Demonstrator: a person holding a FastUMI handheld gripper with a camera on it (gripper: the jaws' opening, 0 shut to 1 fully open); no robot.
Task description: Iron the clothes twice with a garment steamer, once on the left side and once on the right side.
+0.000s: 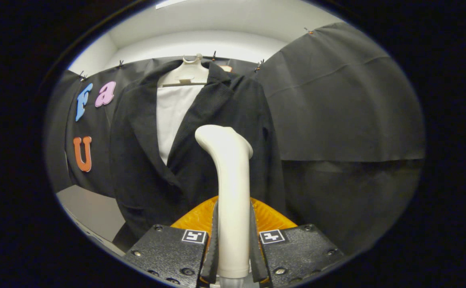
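Both fingers (216, 244) of the gripper (233, 248) clamp the garment steamer (229, 176) low on its smooth, likely slippery handle; the blazer (145, 160) hangs soft, sure to sway.

Light is coming from above, where the pale ceiling (217, 24) is reading bright, nearly washed out. The black jacket (145, 160) is losing weave detail in shadow. The steamer handle (231, 192), clamped between both fingers of the gripper (233, 256), is showing soft highlights without glare. Fisheye distortion is bending the edges; focus is holding throughout.
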